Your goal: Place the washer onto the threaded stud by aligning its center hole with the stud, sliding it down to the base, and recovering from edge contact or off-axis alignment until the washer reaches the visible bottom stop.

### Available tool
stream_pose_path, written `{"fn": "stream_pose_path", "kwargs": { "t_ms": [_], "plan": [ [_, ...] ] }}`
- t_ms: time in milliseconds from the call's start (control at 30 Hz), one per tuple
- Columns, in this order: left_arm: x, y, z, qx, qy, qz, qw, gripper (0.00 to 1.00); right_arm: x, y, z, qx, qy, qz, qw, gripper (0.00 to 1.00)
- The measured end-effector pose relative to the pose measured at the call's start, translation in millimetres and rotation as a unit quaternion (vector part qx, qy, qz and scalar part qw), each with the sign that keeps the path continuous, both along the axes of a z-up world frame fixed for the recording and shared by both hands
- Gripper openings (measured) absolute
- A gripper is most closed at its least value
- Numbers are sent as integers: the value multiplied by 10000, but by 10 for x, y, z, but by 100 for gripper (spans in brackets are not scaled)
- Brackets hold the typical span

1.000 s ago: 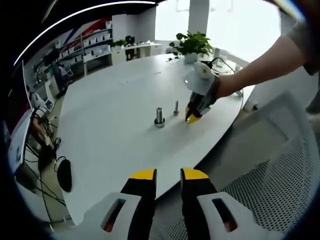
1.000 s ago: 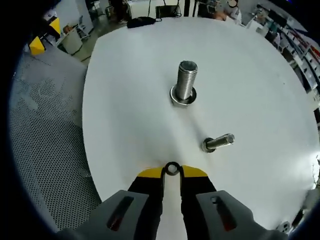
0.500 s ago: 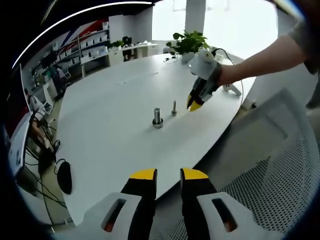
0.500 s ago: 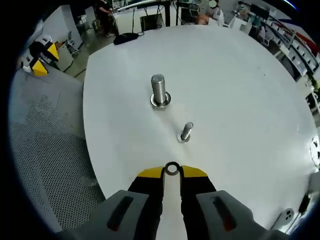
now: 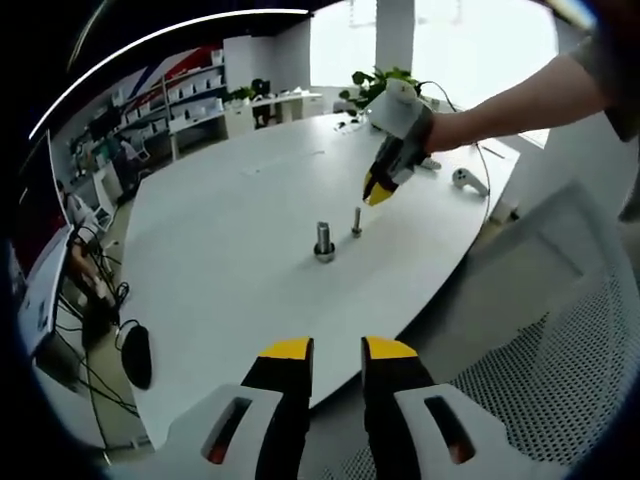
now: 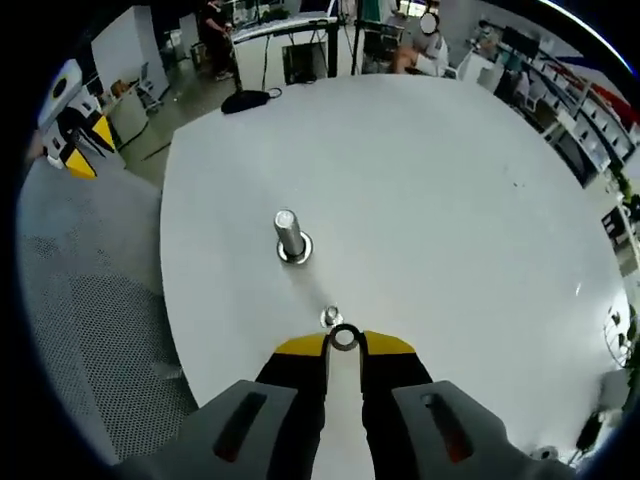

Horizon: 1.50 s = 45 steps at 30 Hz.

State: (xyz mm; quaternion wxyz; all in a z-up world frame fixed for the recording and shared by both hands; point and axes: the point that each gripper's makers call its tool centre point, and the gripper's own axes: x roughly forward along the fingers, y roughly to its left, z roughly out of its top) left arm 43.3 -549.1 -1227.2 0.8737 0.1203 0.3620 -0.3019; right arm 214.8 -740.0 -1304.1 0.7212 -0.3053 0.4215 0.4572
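Observation:
A white oval table (image 5: 230, 250) carries two upright threaded studs: a thick one (image 5: 324, 243) (image 6: 291, 238) on a wide base and a thin one (image 5: 356, 222) (image 6: 331, 317). My right gripper (image 6: 344, 340) is shut on a small metal washer (image 6: 344, 338), held flat at its yellow tips. It hangs well above the table, with the thin stud seen end-on just beyond the washer. In the left gripper view a hand holds the right gripper (image 5: 378, 190) above the thin stud. My left gripper (image 5: 337, 350) waits off the table's near edge, slightly open and holding nothing; it also shows at far left (image 6: 88, 148).
A white mesh chair (image 5: 560, 380) (image 6: 90, 330) stands by the table's edge. A potted plant (image 5: 385, 85) and a white device (image 5: 470, 180) sit at the far end. A black object with cables (image 5: 135, 355) lies on the floor. Shelves and desks line the room.
The right gripper rose with the washer and moved from beside the thin stud to above it, so both studs look smaller in its view. The left gripper stayed put.

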Motion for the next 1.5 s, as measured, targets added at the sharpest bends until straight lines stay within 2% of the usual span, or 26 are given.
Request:
{"fn": "stream_pose_path", "kwargs": {
  "t_ms": [133,333,400,467,567,933,1233,1433,1467,1500],
  "plan": [
    [-2,8,-15,108,-20,-40,9999,16,-42,127,-54,-184,-153,400,9989,14],
    [15,18,14,72,-95,2,9999,16,6,167,-67,-322,-213,372,9986,14],
    [19,18,24,56,-117,6,9999,16,36,156,-43,-347,-315,387,9982,14],
    [21,15,25,44,-124,5,9999,16,8,149,-48,-347,-220,382,9984,14],
    [21,10,31,42,-133,-6,9999,16,-1,133,-63,-432,-230,485,9976,14],
    [16,-2,21,22,-102,-41,9999,16,54,108,-207,-458,-49,354,9983,14],
    [9,-5,8,5,-47,-44,10000,16,112,125,-453,-625,148,330,9974,14],
    [4,-6,-2,-15,-2,-38,10000,16,64,91,-594,-771,304,286,9962,15],
    [3,-6,-3,-15,2,-40,10000,16,110,142,-584,-595,193,176,9979,15],
    [3,-7,-3,-20,4,-40,10000,16,105,126,-595,-653,255,185,9974,15]
  ]
}}
